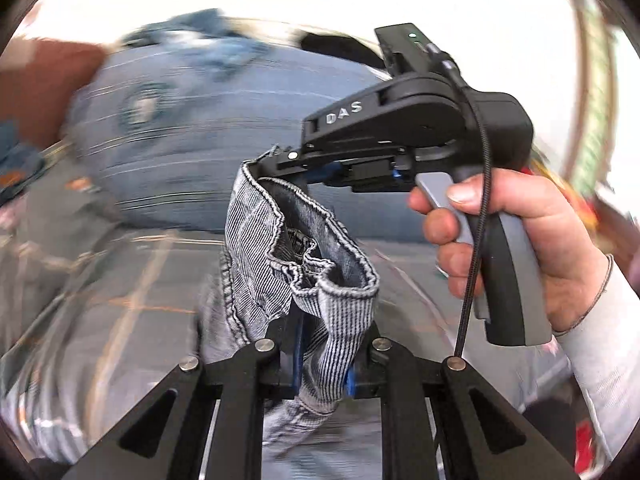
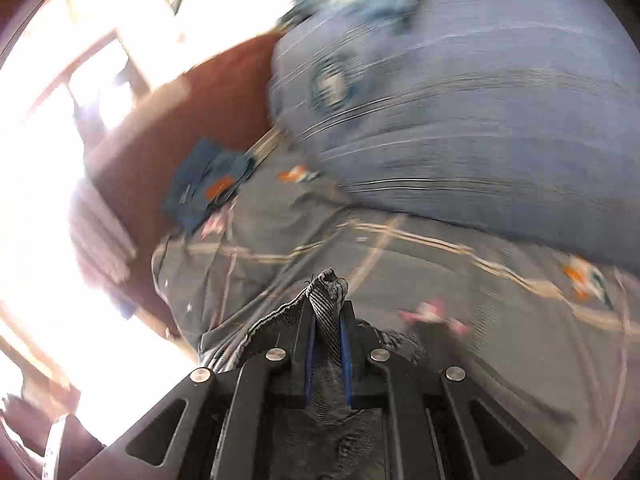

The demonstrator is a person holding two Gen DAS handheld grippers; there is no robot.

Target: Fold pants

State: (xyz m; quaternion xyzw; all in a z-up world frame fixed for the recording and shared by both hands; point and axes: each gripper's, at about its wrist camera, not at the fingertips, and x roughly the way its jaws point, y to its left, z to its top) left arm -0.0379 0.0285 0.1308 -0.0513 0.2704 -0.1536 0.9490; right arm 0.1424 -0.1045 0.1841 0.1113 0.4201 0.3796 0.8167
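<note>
The grey striped denim pants (image 1: 304,256) hang lifted above the bed, stretched between both grippers. My left gripper (image 1: 320,344) is shut on a bunched edge of the pants. The right gripper, held in a hand, shows in the left wrist view (image 1: 272,160) and pinches the hem at its fingertips. In the right wrist view my right gripper (image 2: 326,316) is shut on a fold of the pants (image 2: 328,292), which pokes out past the blue pads (image 2: 309,344). Both views are motion-blurred.
A grey patterned bedsheet (image 2: 420,272) lies below. A large blue pillow (image 2: 460,120) sits behind, also in the left wrist view (image 1: 224,132). A folded blue garment (image 2: 208,188) lies by the reddish headboard (image 2: 176,120). Bright windows are at left.
</note>
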